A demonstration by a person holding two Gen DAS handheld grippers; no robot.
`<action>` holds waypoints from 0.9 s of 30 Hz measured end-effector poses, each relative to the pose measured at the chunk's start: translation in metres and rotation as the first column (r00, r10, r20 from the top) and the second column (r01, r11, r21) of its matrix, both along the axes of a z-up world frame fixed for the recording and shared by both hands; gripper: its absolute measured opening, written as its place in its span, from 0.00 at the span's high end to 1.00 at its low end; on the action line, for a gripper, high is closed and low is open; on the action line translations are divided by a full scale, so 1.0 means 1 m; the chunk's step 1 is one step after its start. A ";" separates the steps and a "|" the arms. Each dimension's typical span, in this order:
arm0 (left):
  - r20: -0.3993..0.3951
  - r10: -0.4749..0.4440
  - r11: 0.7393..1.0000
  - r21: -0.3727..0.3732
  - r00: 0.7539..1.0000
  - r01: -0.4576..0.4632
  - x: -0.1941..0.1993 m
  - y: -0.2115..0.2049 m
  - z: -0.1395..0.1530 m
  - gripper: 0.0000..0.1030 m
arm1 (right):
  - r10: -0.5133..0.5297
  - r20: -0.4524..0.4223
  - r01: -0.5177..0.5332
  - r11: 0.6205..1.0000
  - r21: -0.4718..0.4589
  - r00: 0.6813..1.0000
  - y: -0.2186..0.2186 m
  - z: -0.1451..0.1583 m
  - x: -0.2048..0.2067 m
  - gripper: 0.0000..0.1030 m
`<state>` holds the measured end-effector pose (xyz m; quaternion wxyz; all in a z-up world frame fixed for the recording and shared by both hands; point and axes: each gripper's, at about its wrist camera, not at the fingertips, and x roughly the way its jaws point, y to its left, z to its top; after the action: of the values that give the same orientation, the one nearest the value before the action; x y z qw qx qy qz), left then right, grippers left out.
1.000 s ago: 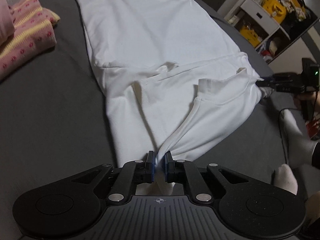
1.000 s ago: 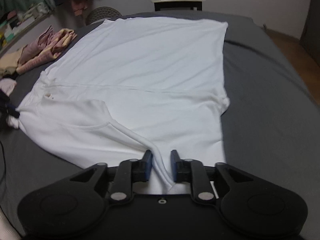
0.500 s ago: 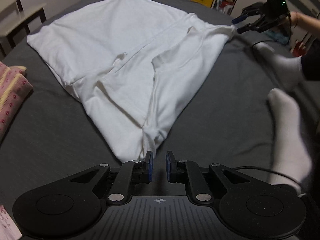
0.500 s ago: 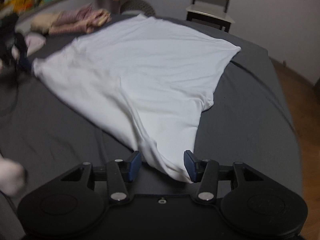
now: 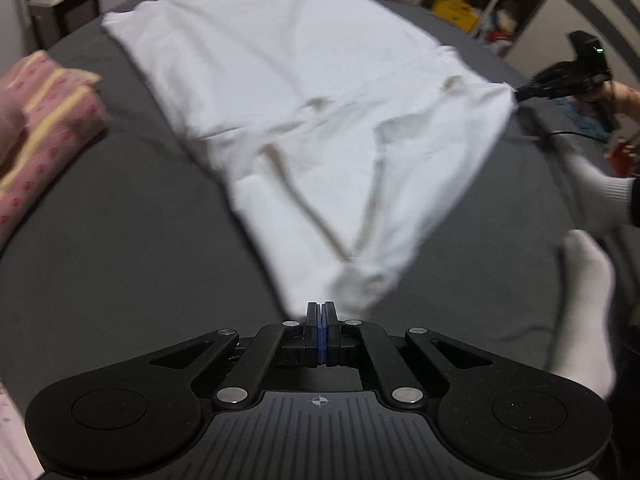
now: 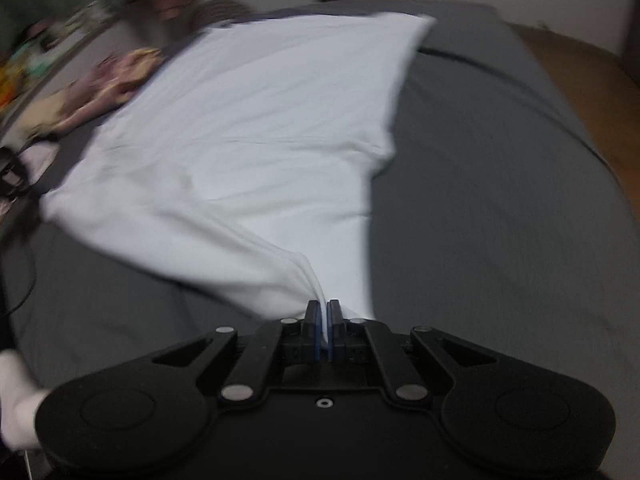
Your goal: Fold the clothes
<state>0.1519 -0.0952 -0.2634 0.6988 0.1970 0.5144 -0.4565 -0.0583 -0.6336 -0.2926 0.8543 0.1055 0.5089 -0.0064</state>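
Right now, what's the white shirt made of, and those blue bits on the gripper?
The white shirt looks like soft matte cotton knit: it drapes and creases. The blue pads on the left gripper look rubbery, probably; they are too small to tell.

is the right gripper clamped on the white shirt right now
Yes, in the right wrist view the right gripper has its jaws closed with a bunched fold of the white cotton T-shirt pinched between them.

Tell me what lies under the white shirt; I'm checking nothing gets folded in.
Around the white shirt only the grey bedsheet shows, so it lies on that. Whatever might sit beneath the cloth itself is covered.
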 end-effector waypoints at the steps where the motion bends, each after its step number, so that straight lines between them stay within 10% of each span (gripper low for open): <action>1: -0.001 0.004 1.000 -0.005 1.000 -0.004 0.002 0.002 -0.001 1.00 | -0.012 -0.001 0.012 1.000 -0.005 1.000 0.000 -0.002 -0.001 0.96; 6: 0.025 -0.069 0.995 -0.075 0.997 0.070 -0.010 0.009 0.011 0.95 | 0.027 0.058 -0.022 0.997 -0.073 0.998 0.012 0.009 -0.010 0.71; 8: 0.082 -0.145 0.986 -0.071 0.986 0.151 -0.024 0.008 0.015 0.77 | 0.070 0.087 -0.062 0.993 -0.097 0.994 0.017 0.016 -0.013 0.58; 10: 0.120 -0.180 0.979 -0.077 0.976 0.190 -0.032 0.006 0.016 0.36 | 0.107 0.093 -0.097 0.989 -0.113 0.990 0.020 0.019 -0.014 0.57; 12: 0.143 -0.181 0.976 -0.096 0.973 0.196 -0.036 0.004 0.014 0.31 | 0.116 0.088 -0.105 0.987 -0.119 0.989 0.021 0.018 -0.013 0.58; 17: 0.200 -0.185 0.975 -0.086 0.962 0.206 -0.042 -0.007 0.004 0.40 | 0.135 0.077 -0.126 0.985 -0.116 0.988 0.027 0.009 -0.007 0.59; 19: 0.220 -0.189 0.978 -0.051 0.957 0.205 -0.042 -0.014 -0.002 0.90 | 0.138 0.065 -0.131 0.985 -0.110 0.988 0.030 0.004 -0.006 0.73; 22: 0.130 -0.174 0.984 -0.024 0.976 0.178 -0.035 -0.019 -0.010 0.94 | 0.135 0.058 -0.130 0.989 -0.070 0.989 0.030 0.001 -0.005 0.95; 27: 0.074 -0.194 0.981 0.025 0.978 0.193 -0.024 -0.023 -0.005 0.97 | 0.108 0.058 -0.105 0.993 -0.054 0.992 0.022 0.006 -0.005 0.97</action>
<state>0.1283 -0.1182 -0.2684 0.6684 0.2696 0.4698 -0.5098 -0.0635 -0.6119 -0.2861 0.8709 0.0565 0.4874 0.0296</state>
